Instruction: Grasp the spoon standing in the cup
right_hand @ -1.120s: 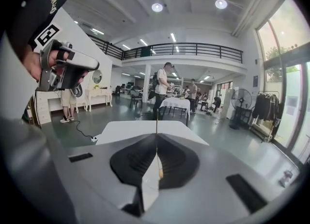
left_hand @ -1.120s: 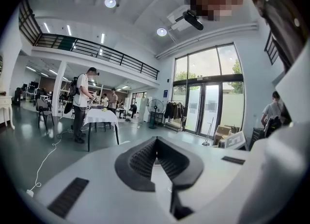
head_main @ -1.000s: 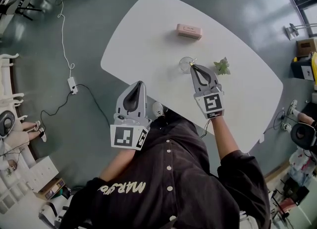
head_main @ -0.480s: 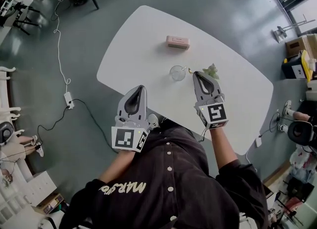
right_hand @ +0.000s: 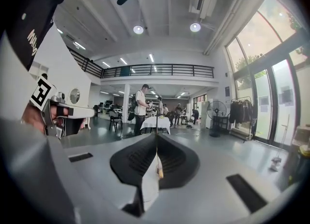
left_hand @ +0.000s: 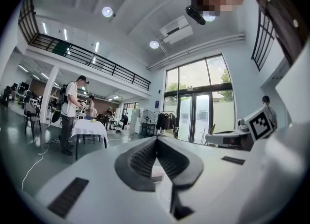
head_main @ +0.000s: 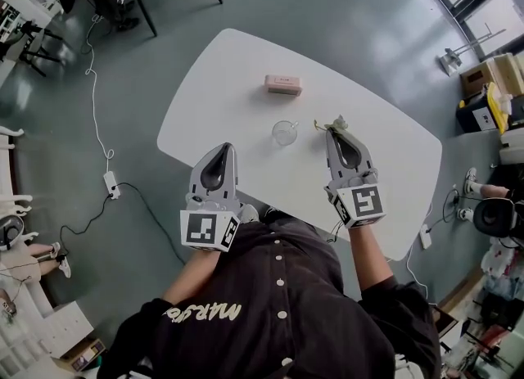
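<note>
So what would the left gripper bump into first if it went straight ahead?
Probably nothing nearby: the left gripper points level over the white table, left of the pink box, though height is unclear.

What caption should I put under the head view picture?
Right gripper holds the spoon beside the glass cup on the white table; left gripper shut, empty.

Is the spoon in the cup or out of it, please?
Out: the right claw is shut on the spoon, away from the cup.
</note>
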Motion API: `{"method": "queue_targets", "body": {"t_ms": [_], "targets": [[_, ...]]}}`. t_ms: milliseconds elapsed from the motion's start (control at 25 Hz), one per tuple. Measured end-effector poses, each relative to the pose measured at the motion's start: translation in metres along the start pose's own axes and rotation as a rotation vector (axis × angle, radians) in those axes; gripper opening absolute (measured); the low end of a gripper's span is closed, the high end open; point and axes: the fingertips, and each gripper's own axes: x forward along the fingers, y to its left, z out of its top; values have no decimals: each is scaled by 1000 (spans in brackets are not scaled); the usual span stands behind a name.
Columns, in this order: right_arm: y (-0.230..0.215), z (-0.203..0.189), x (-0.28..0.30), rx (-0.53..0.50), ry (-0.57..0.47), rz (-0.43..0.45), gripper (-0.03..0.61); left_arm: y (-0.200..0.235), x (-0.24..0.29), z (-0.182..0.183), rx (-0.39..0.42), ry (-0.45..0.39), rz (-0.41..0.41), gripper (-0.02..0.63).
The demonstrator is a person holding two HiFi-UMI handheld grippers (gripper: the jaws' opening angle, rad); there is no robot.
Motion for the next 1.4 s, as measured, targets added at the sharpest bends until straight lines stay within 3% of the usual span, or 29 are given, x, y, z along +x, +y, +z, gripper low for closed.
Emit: {"method": "queue_targets", "body": {"t_ms": [720, 1400], "targets": [[-25, 52, -52, 64, -112, -126, 9, 32, 5, 25, 31, -51, 49, 8], [-62, 46, -85, 66, -136, -252, 9, 79, -15, 37, 103, -55, 148, 9]]}}
